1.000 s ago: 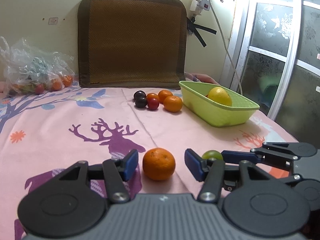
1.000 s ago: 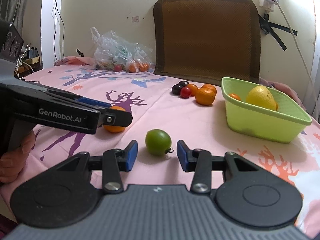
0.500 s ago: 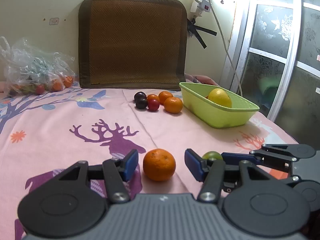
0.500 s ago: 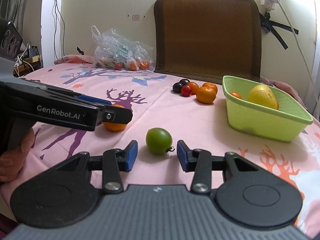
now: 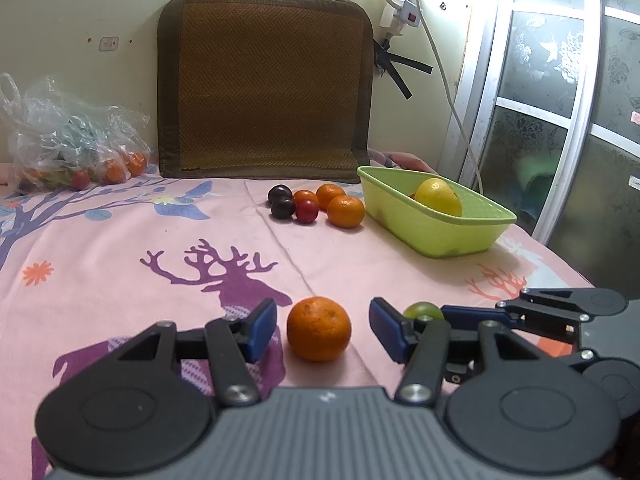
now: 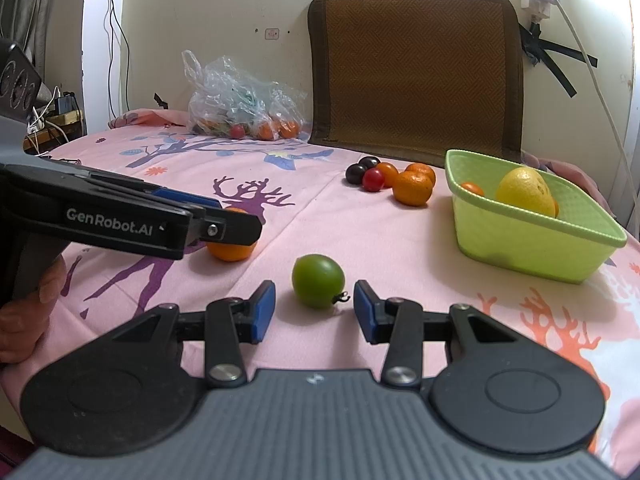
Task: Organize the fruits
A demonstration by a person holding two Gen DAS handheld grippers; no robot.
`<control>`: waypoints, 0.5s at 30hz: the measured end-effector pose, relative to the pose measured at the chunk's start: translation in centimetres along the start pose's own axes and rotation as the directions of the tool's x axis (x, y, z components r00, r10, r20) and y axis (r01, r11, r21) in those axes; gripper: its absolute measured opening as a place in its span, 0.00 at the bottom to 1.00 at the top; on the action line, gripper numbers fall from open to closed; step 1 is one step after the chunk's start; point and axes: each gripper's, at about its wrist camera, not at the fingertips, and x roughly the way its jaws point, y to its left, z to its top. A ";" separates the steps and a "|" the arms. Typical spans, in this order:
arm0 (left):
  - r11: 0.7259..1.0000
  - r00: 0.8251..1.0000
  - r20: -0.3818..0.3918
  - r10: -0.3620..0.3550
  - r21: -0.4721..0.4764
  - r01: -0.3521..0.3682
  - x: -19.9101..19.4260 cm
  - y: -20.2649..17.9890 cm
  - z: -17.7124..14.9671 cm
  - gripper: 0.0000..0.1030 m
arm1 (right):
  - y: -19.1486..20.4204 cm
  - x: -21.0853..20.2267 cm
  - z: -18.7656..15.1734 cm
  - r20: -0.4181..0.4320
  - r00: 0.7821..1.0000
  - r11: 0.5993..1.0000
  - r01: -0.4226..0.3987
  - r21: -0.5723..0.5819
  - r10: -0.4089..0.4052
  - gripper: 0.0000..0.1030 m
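Green fruit (image 5: 423,310) half behind the left tongs' blue pad (image 5: 385,328); bagged fruit (image 5: 72,148) blurred.

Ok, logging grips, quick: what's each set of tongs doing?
Left tongs: open, astride the orange.
Right tongs: open, astride the green fruit.

I count four loose mandarins (image 6: 413,188) on my cloth, two dark plums (image 6: 355,173), one red tomato (image 6: 373,179), one green fruit (image 6: 318,286). One green basket (image 6: 536,236) at 2 o'clock: one lemon (image 6: 525,191), one small orange fruit (image 6: 472,189). One plastic bag (image 6: 244,104) at 11.
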 end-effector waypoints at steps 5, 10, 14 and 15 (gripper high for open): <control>1.000 1.000 -0.003 0.000 0.008 0.000 -0.1 -0.1 0.0 0.51 | 0.1 0.0 0.0 0.000 1.000 1.000 0.001 0.001 -0.001 0.45; 1.000 1.000 -0.019 0.009 0.010 -0.008 0.1 -0.1 -0.1 0.51 | 0.0 0.0 0.0 0.000 1.000 1.000 -0.003 0.003 0.003 0.45; 1.000 1.000 -0.029 0.007 0.013 -0.007 0.3 -0.1 -0.1 0.48 | -0.4 0.0 0.0 0.002 1.000 1.000 -0.006 0.016 0.006 0.45; 1.000 0.999 -0.036 0.007 0.013 -0.006 0.4 -0.1 -0.1 0.48 | -0.4 0.0 0.0 0.001 1.000 1.000 -0.007 0.020 0.007 0.45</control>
